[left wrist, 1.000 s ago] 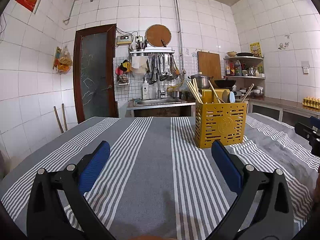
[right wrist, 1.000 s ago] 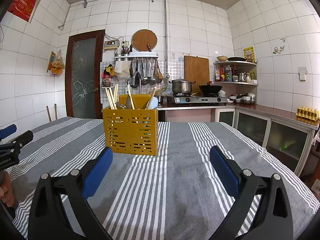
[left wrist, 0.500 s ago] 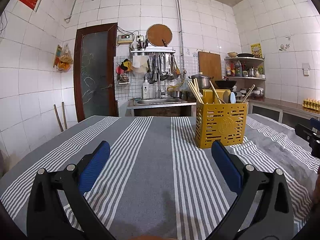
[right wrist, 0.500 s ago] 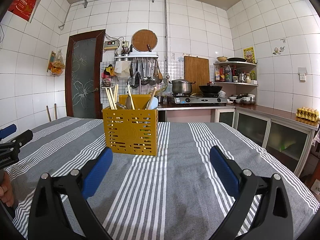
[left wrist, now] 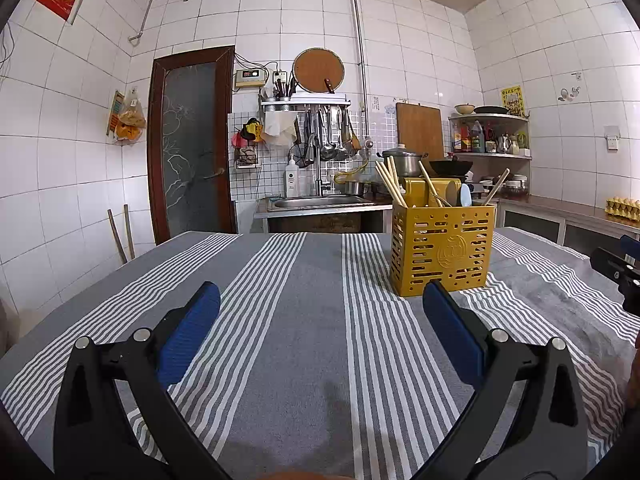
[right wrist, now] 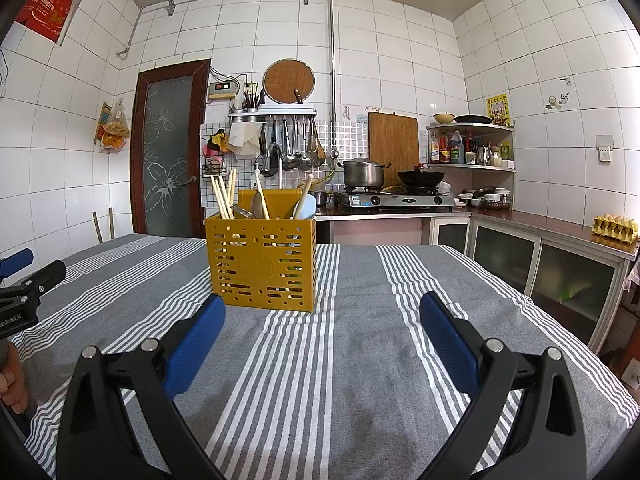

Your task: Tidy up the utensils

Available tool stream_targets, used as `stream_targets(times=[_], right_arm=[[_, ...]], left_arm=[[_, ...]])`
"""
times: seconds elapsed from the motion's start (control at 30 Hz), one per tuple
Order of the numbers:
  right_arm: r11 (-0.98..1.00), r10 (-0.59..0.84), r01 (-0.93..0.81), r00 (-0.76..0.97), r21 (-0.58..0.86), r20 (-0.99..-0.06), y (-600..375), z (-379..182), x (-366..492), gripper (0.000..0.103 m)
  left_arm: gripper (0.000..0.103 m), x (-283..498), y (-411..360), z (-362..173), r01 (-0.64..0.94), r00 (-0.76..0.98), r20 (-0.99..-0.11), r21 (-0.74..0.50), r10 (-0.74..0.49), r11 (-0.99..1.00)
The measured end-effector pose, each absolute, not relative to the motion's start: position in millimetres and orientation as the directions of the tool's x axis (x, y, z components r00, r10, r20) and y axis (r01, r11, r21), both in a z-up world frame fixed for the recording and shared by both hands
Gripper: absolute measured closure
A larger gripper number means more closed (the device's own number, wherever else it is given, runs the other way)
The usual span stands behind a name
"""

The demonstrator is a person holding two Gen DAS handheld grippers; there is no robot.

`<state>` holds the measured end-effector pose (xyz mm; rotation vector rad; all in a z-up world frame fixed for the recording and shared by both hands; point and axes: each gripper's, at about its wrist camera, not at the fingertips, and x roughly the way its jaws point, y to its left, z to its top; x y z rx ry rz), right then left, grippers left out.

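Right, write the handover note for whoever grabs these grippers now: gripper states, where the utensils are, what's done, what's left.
Left gripper: open, empty, low over the striped tablecloth.
Right gripper: open, empty, same height, facing the yellow utensil holder.
Holder stands upright mid-table, ahead of both grippers, nearer the right one. Chopsticks, wooden-handled utensils and a pale blue spoon already stand in it.
Done: no loose utensils visible on the cloth.
Left: likely nothing to pick up; check the table outside these views before stopping.
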<state>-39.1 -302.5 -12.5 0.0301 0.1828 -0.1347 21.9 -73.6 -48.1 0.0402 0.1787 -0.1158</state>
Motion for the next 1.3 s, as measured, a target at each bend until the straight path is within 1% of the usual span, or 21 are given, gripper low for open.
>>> stream_targets(times=[1.3], right_arm=[[0.990,-0.130,0.136,0.975,0.019,-0.182,-302.5,-12.8,-39.2,0.007]], left_arm=[[0.005,22.6,-74.4,-49.0,0.119,0.975,-0.190,0.035,-0.111,0.992]])
